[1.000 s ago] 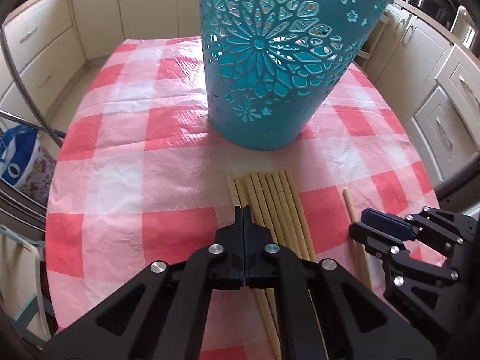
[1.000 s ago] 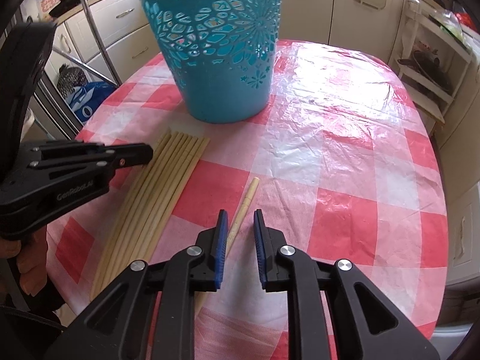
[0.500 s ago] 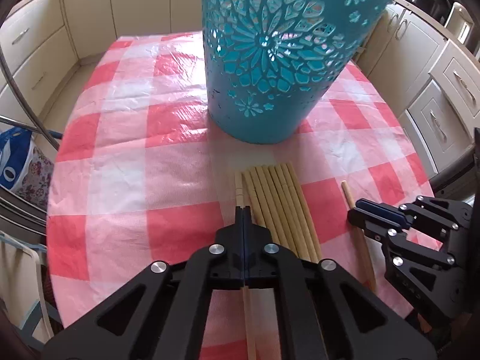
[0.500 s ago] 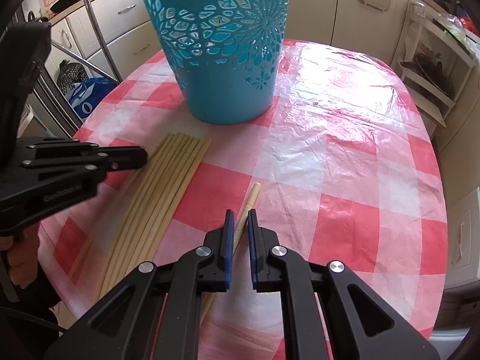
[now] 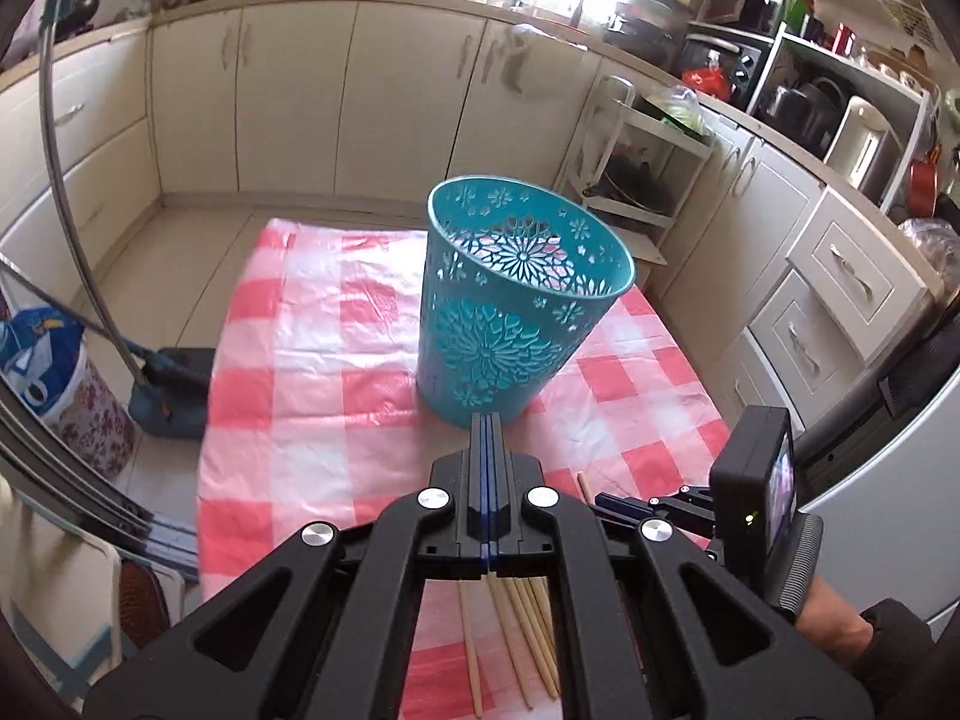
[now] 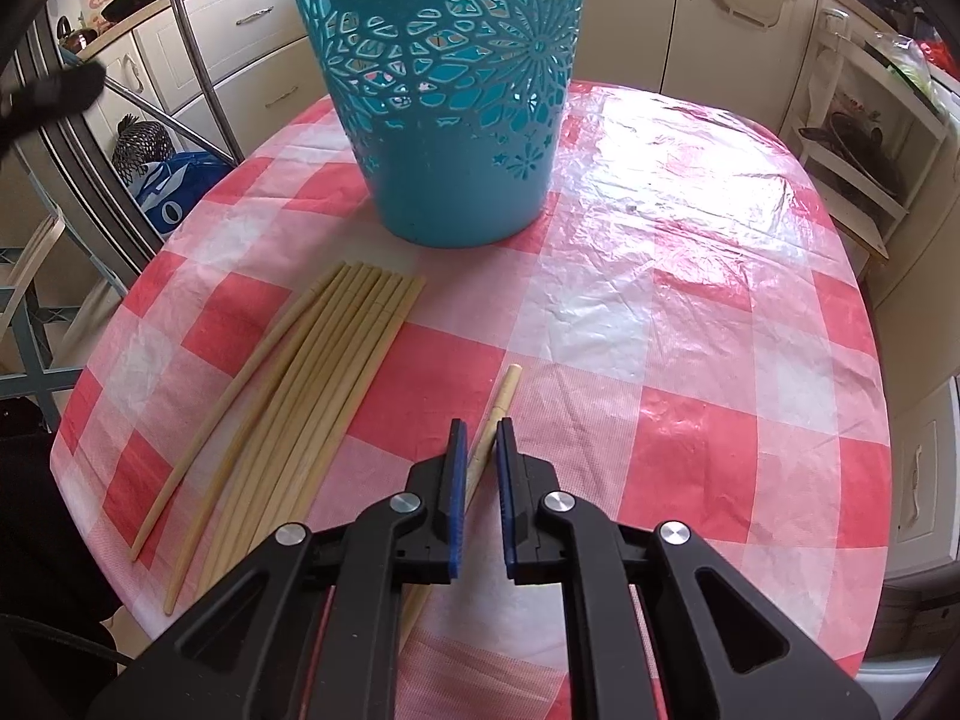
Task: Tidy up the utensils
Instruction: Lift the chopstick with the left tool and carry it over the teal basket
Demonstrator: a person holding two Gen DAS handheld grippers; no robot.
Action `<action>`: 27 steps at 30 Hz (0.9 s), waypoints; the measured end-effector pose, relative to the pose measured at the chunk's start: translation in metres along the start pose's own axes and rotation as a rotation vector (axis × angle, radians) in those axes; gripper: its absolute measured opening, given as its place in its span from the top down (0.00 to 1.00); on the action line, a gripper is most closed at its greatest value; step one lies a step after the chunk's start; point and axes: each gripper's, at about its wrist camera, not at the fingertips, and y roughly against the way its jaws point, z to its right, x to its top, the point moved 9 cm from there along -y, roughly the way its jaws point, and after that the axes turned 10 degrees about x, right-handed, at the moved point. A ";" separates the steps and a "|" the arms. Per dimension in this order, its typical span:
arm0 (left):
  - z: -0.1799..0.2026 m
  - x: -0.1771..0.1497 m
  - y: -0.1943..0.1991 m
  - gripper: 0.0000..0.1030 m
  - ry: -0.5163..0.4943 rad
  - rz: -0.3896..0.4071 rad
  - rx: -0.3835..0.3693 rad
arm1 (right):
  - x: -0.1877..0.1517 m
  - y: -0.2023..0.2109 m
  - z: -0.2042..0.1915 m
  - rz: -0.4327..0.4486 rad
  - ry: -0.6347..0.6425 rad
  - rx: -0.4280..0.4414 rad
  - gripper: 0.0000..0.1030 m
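**Status: One Basket, One Loose Chopstick, One Chopstick Bundle**

**Items.** One teal cut-out basket (image 6: 456,180) stands upright on the red-and-white checked table (image 6: 690,360). In the right wrist view it fills the upper centre of the frame. In the left wrist view the basket (image 5: 510,330) sits at frame centre with its open mouth visible.

**Chopsticks.** One bundle (image 6: 336,384) lies flat at centre left of the right wrist view. Its far tips fan out just in front of the basket base without touching it. Seven or eight sticks can be counted; the tips are packed too tightly for an exact figure. The leftmost stick bows away from the others. One single chopstick (image 6: 507,390) lies apart from the bundle, to its right, pointing toward the basket.

**Right gripper** (image 6: 477,444). The two blue-padded fingers (image 6: 457,480) stand slightly apart, one on each side of the single chopstick. A gap shows on both sides of the stick, so it is not clamped.

**Left gripper** (image 5: 486,438). The two fingers are pressed together, tips aimed at the basket base from above. Five sticks of the bundle (image 5: 522,618) show through the gripper frame at bottom centre. One of them starts right at the pad line; whether it is pinched there cannot be told. The right gripper (image 5: 606,501) appears at lower right.
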 end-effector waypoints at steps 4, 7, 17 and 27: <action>0.009 -0.027 -0.040 1.00 -0.048 -0.135 0.013 | -0.001 0.000 -0.003 0.001 0.010 -0.002 0.83; 0.008 -0.062 -0.084 0.98 -0.102 -0.238 0.082 | -0.001 0.000 -0.005 0.002 0.010 -0.002 0.82; 0.002 -0.075 -0.122 0.74 -0.156 -0.271 0.189 | -0.002 -0.002 -0.011 -0.001 0.031 0.001 0.73; 0.016 -0.075 -0.126 0.96 -0.244 -0.250 0.205 | 0.000 -0.003 -0.010 -0.002 0.034 -0.002 0.73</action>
